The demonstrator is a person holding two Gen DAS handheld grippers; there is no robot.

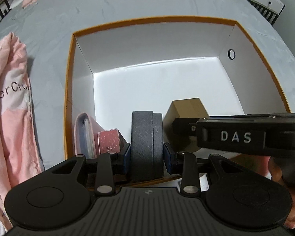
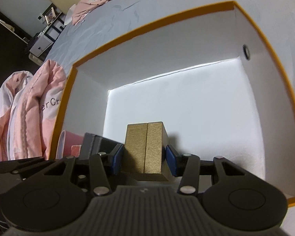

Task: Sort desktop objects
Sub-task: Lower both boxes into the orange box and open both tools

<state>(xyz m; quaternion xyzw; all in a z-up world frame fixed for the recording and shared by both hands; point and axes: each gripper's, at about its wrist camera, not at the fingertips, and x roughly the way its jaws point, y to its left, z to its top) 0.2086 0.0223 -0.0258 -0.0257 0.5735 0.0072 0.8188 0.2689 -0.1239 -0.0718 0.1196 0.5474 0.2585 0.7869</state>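
A large box with an orange rim (image 1: 70,78) and white inside lies on the grey bed; it also shows in the right wrist view (image 2: 263,37). My left gripper (image 1: 147,153) is shut on a dark grey box (image 1: 146,141), held upright at the big box's near wall. My right gripper (image 2: 144,160) is shut on a gold box (image 2: 145,147), held upright just right of the grey box (image 2: 94,143). The gold box (image 1: 186,108) and the right gripper's body show at right in the left wrist view. A pink folder (image 1: 84,131) and a small pink sparkly box (image 1: 109,140) stand in the near left corner.
A pink quilt (image 1: 11,118) lies bunched left of the big box, also in the right wrist view (image 2: 29,108). The grey bedsheet (image 1: 127,2) spreads behind. A round hole (image 1: 231,54) is in the box's right wall. White furniture (image 2: 41,45) stands beyond the bed.
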